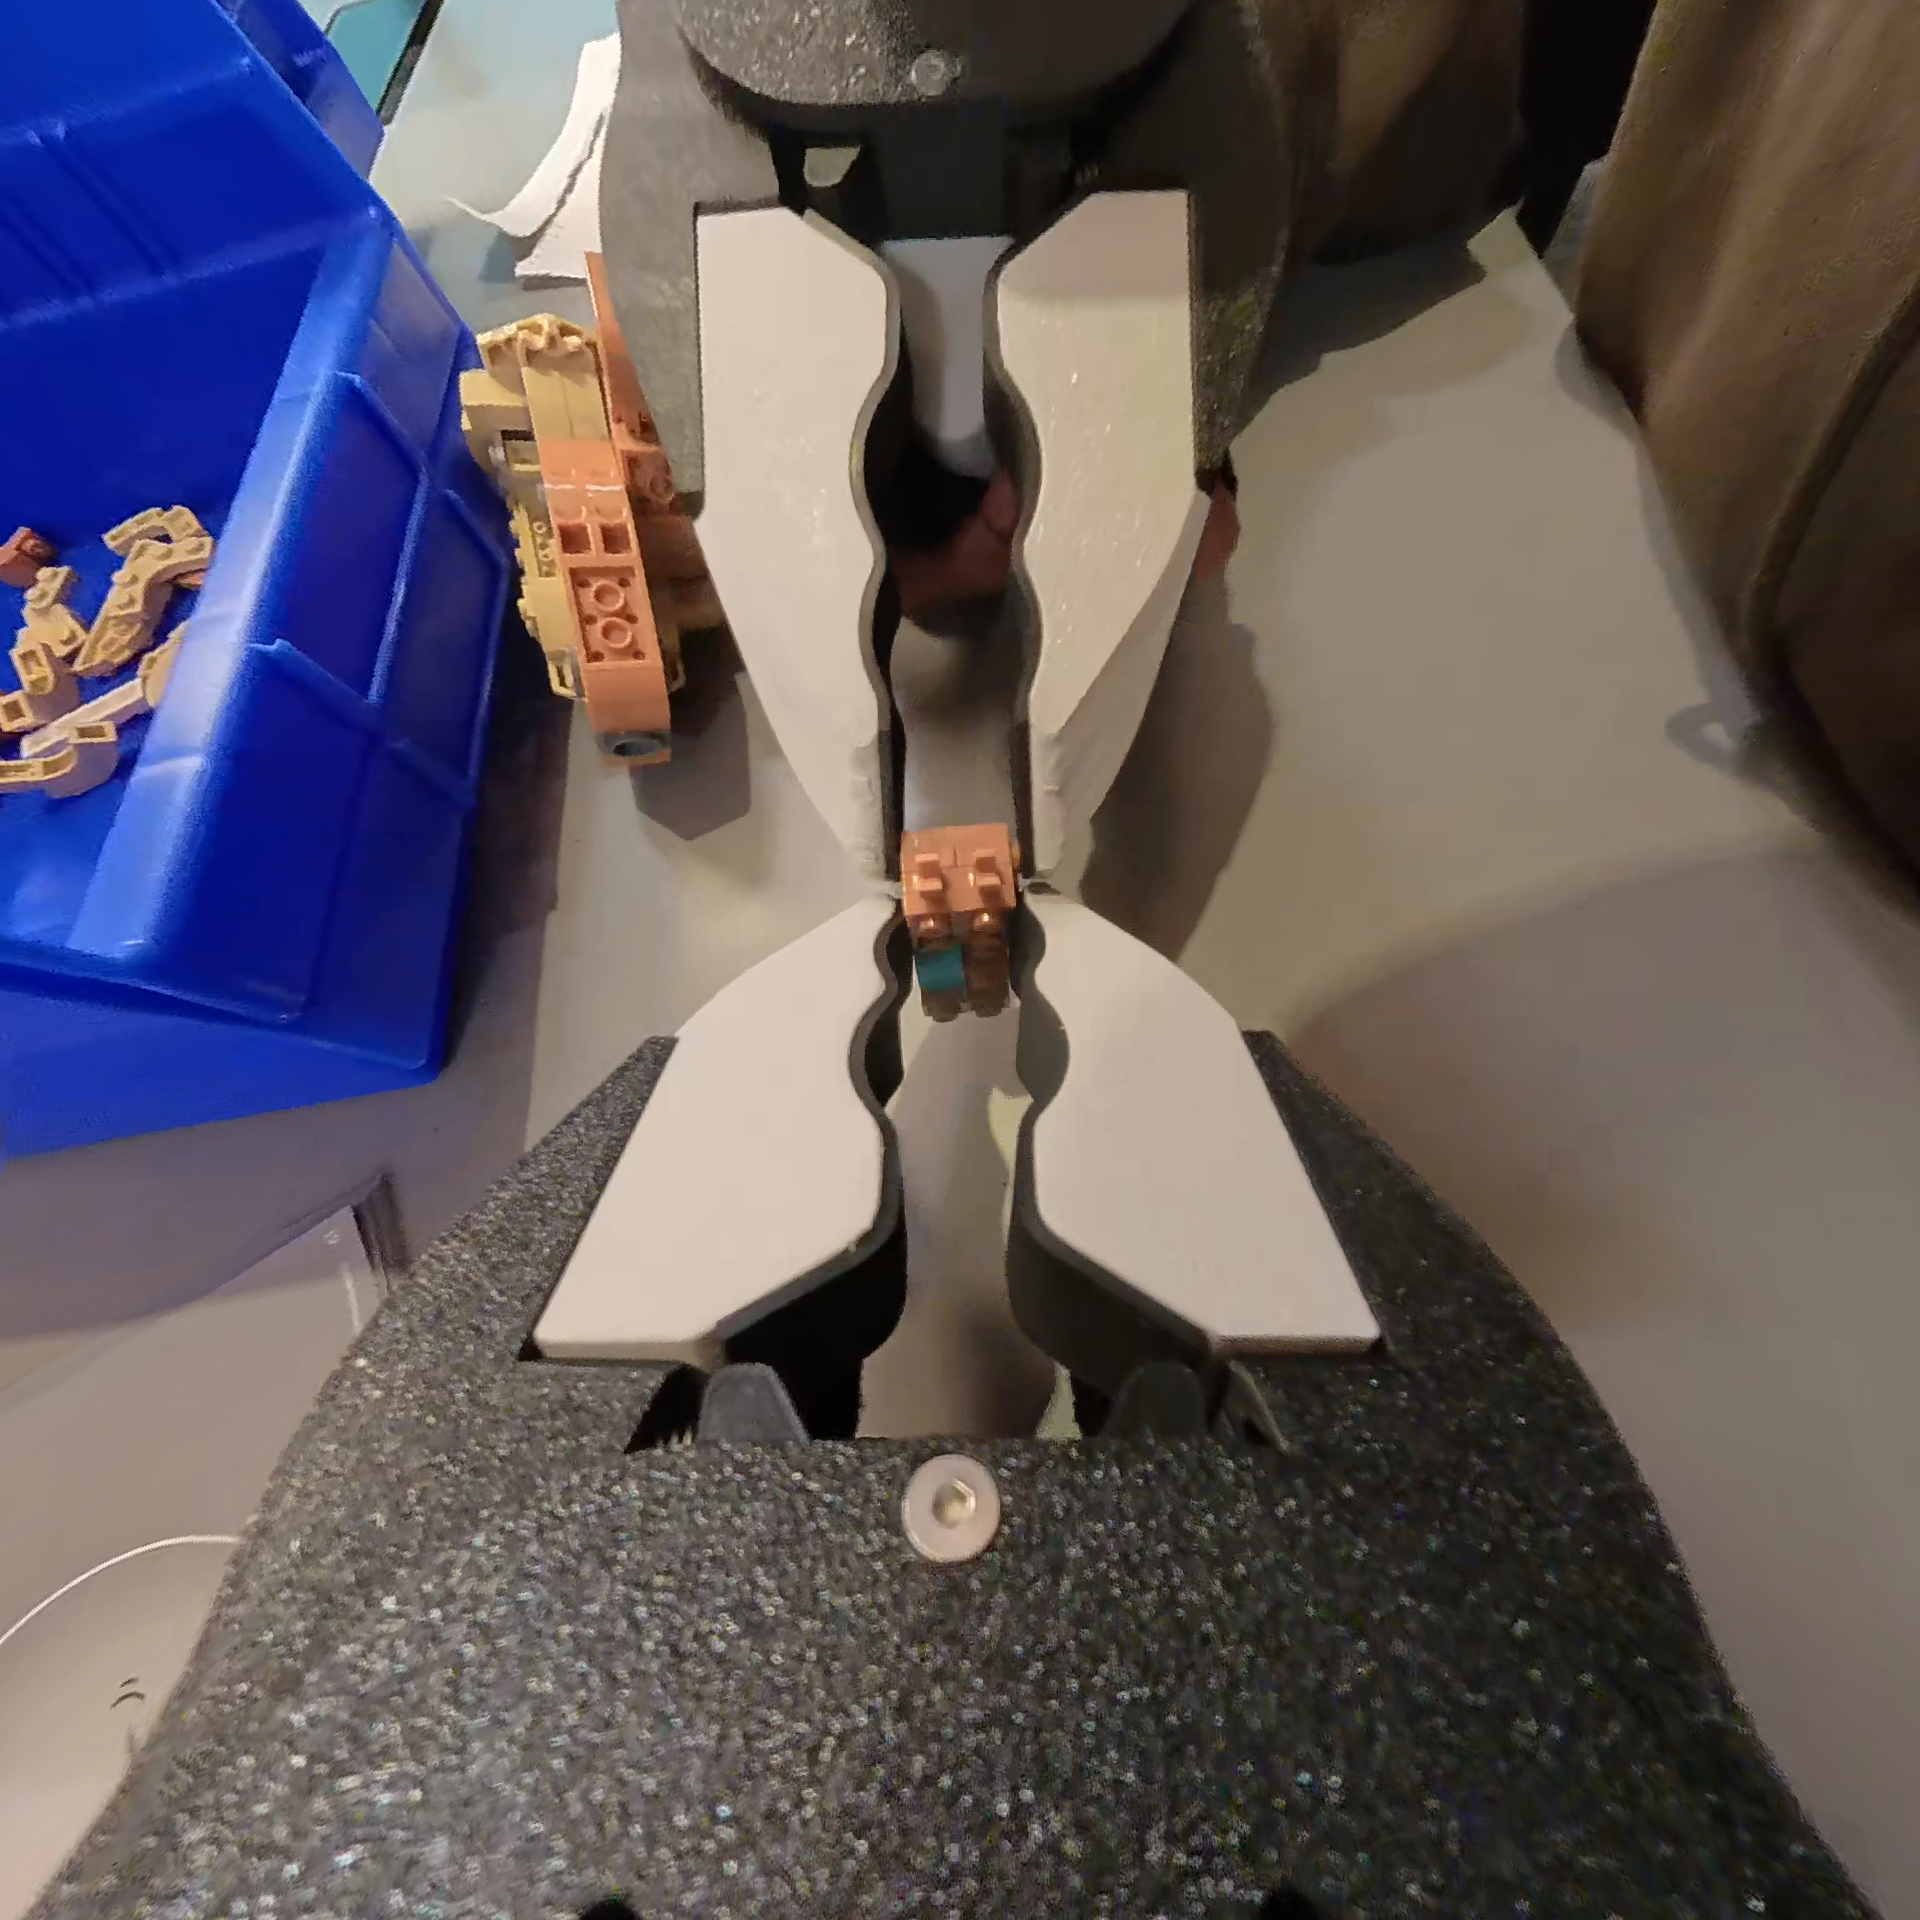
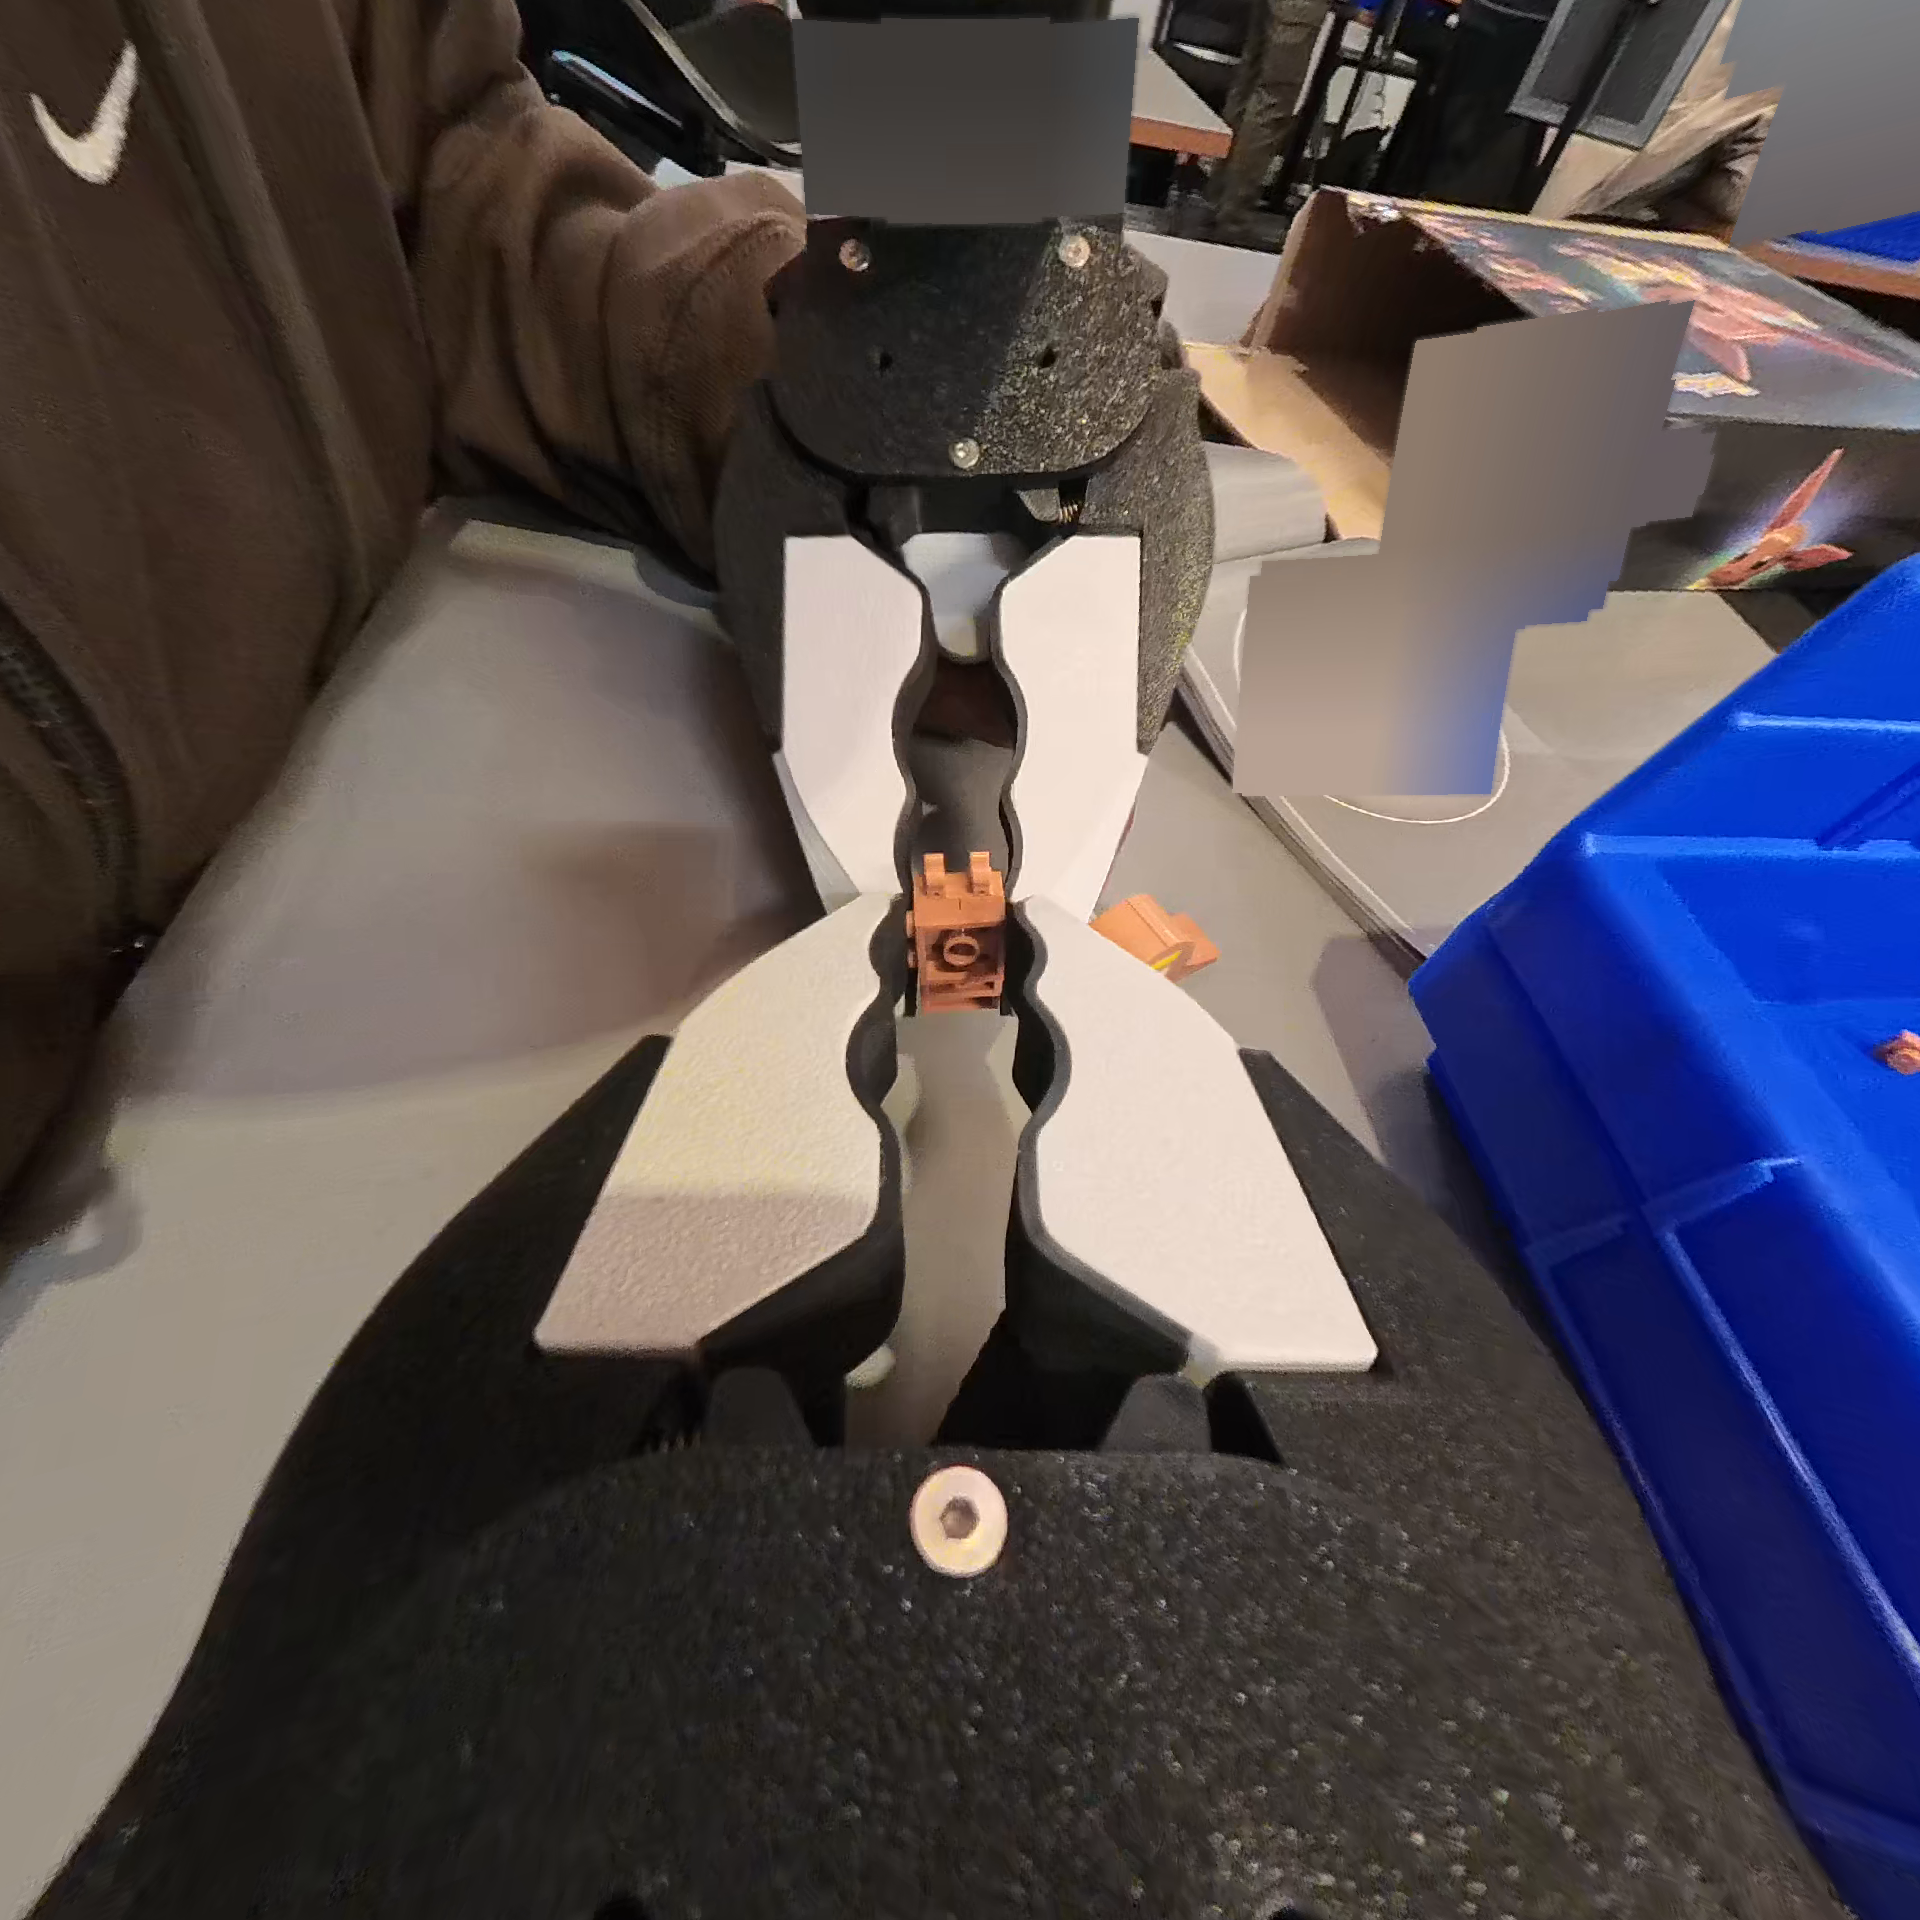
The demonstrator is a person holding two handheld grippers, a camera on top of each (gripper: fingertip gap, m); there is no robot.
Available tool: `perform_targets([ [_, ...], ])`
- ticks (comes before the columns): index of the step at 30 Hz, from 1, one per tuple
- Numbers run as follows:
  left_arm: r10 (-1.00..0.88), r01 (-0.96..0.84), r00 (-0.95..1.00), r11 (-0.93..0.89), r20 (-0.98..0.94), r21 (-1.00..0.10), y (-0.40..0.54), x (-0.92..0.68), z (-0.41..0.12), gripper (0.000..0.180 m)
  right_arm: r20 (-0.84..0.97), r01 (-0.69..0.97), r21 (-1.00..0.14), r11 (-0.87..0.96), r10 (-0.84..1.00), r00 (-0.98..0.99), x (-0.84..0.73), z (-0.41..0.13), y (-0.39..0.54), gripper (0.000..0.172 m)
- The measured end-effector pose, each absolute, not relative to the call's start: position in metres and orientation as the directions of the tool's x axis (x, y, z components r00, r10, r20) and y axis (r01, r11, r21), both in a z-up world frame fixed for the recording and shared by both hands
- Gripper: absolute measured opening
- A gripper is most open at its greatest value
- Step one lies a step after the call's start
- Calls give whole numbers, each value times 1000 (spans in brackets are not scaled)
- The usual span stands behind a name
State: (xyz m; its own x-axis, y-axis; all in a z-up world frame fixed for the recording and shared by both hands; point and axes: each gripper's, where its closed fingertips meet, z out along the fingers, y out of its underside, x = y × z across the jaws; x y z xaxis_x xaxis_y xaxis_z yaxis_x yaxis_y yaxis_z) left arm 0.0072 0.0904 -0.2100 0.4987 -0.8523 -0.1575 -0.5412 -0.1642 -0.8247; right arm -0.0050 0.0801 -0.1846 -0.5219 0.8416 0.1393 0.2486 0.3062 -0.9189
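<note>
My two grippers meet tip to tip over the grey table (image 1: 1455,935). My left gripper (image 1: 958,920) is shut on a small orange-brown brick assembly (image 1: 956,883) that has a teal part on its near end. My right gripper (image 2: 961,920) is shut on the same assembly (image 2: 958,951) from the opposite side; a round stud faces up between its pads. Two small clips on the assembly's far end sit between the left gripper's tips in the right wrist view. The assembly is held above the table.
A blue bin (image 1: 208,520) with tan pieces (image 1: 94,644) stands left, also in the right wrist view (image 2: 1714,1091). A tan and orange brick build (image 1: 592,540) lies beside it. A loose orange piece (image 2: 1153,935), a cardboard box (image 2: 1340,343) and a person's brown sleeve (image 2: 260,416) are near. Less than 4 cm separates the two grippers' tips.
</note>
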Motion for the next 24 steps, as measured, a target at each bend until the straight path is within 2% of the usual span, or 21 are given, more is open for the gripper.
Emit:
perform_targets([
  [14,-849,-415,527,-211,-44,-885,92,7,-200,17,23,265,-944,195,842,-538,-1,-178,88,17],
  [21,-800,-476,588,-220,-122,-851,102,2,-209,22,-20,248,-961,125,861,-509,-3,-171,94,18],
  [24,-785,-494,595,-187,-174,-849,104,3,-208,19,-11,243,-962,126,869,-495,-5,-170,94,18],
])
